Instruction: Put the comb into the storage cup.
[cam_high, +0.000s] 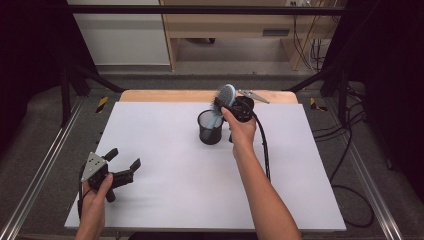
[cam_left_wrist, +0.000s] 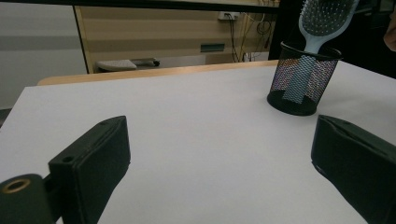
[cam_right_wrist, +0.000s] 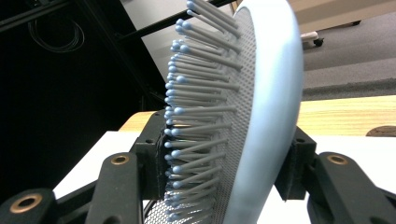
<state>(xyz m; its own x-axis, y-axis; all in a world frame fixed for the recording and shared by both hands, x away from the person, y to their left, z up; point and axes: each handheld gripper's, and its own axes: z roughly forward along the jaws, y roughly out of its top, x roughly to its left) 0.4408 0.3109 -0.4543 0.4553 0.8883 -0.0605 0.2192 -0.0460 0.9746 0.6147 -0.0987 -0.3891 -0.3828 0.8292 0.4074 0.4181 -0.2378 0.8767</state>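
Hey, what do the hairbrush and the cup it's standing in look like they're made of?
The hairbrush looks like smooth pale blue plastic with a slight sheen; its bristles are thin grey pins with small ball tips, probably plastic as well. The cup looks like black wire mesh, likely metal: the brush handle shows through its fine perforated wall.

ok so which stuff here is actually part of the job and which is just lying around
In the job: hairbrush, mesh cup, right hand-held gripper clamped on the brush head.

Lying about: left hand-held gripper, open and idle; metal clip at the table's far edge.
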